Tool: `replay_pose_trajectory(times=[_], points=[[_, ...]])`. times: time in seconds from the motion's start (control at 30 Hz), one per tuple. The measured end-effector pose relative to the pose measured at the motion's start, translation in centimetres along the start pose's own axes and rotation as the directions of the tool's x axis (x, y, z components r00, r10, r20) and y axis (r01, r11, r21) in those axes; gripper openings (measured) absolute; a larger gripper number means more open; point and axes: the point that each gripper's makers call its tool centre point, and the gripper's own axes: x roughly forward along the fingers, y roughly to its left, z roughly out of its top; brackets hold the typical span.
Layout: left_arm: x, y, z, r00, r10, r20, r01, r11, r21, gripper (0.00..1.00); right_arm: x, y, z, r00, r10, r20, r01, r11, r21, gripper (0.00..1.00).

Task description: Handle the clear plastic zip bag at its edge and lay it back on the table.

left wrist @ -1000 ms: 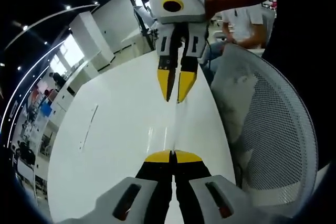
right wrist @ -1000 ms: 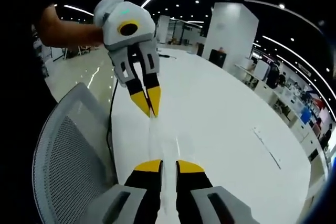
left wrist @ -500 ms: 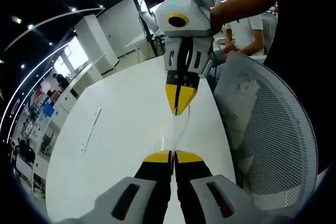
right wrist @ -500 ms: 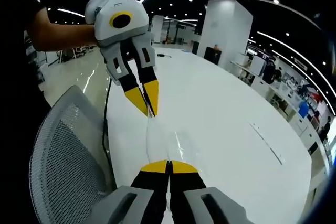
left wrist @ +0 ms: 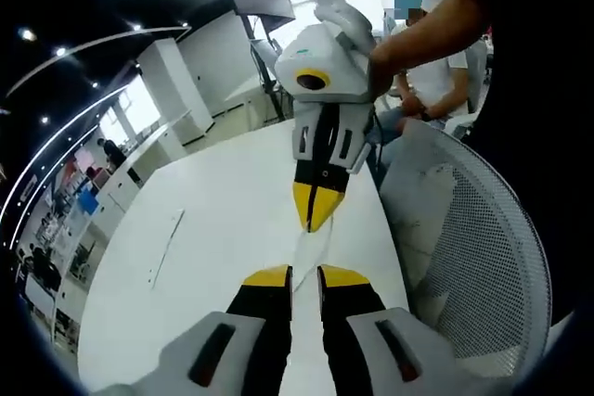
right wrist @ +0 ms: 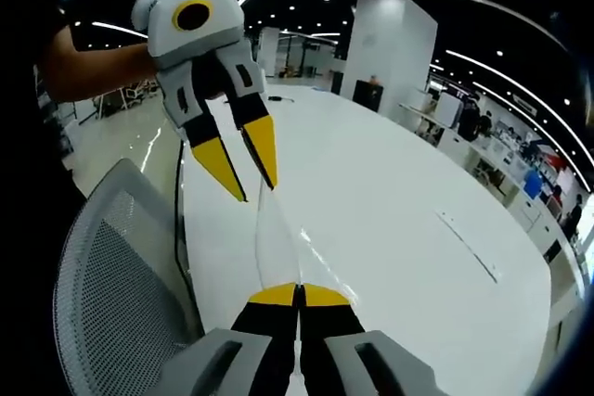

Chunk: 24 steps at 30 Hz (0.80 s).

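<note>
The zip bag (right wrist: 278,248) was up off the counter (right wrist: 399,229), a thin clear sheet stretched between our two claws, and we could barely make it out against the white top. In the right gripper view, our right claw (right wrist: 299,296) sat clenched on the bag's near edge, yellow tips pressed together. Across from it, the left claw (right wrist: 247,162) had its jaws parted, the bag's far edge running up toward one tip; we could not tell whether that tip touched the plastic. In the left gripper view we saw the same from the other side: our left claw (left wrist: 304,275) with a clear gap between its tips, released, and the right claw (left wrist: 316,208) nipped shut on the bag (left wrist: 303,246) just beyond.

So by our reckoning one claw carried the bag alone. The risk from here was that the free edge would sag and fold under as we lowered it, leaving the bag crumpled rather than flat. The plastic looked slick and thin, so a pinch so close to the rim could slip if we swung it. The mesh chair (right wrist: 111,294) stood just beside the counter's edge, and a bag let go too near that side could slide off.
</note>
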Motion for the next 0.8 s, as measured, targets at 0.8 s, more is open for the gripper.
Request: replay_pose_trajectory(times=[0.8], points=[[3.8, -1.7, 0.3, 0.997, 0.012, -0.072, -0.005, 0.995, 0.102, 0.1, -0.3, 0.1, 1.5, 1.0, 0.001, -0.002, -0.001, 0.999, 0.052, 0.0]])
